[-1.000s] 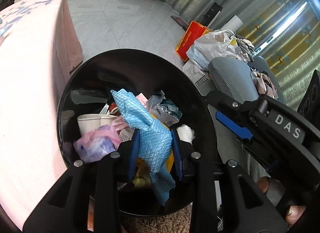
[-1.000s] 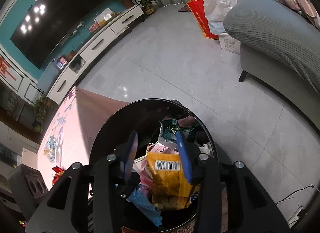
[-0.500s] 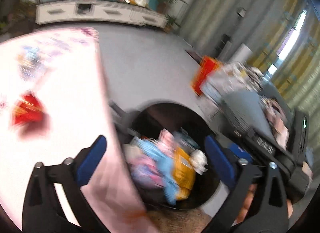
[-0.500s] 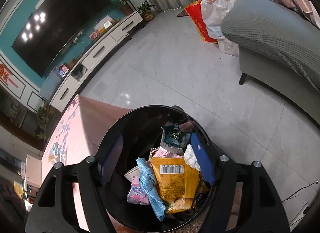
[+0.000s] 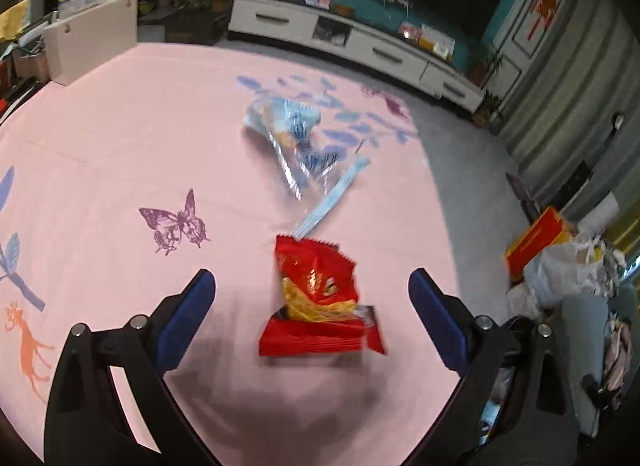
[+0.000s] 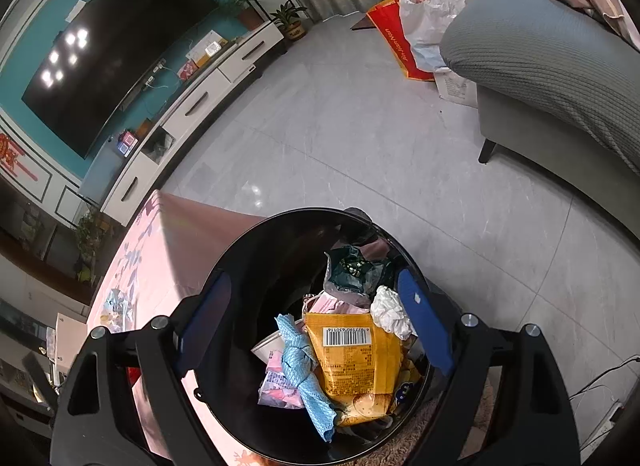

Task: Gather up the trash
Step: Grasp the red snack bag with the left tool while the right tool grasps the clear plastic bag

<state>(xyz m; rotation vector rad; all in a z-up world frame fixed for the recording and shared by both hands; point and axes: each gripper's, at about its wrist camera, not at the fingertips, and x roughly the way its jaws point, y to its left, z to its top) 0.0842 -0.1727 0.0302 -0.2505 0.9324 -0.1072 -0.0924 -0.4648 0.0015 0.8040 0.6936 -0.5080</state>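
left tongs [image 5: 312, 290] closing slightly, empty, over one red wrapper [image 5: 320, 298] on the pink table [image 5: 120, 153]; one clear wrapper [image 5: 296, 137] beyond. right tongs [image 6: 316, 318] opening, empty, above one black bin [image 6: 240, 250].

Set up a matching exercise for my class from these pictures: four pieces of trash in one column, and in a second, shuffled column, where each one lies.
Things
1. red snack wrapper
2. clear blue-printed wrapper
3. yellow barcode packet
4. blue cloth

Places
A. in the black bin, beside the white crumpled tissue
B. on the pink tablecloth, nearest the left gripper
C. in the bin, left of the yellow packet
D. on the tablecloth, farther away, near the printed leaves

Pairs: 1-B, 2-D, 3-A, 4-C
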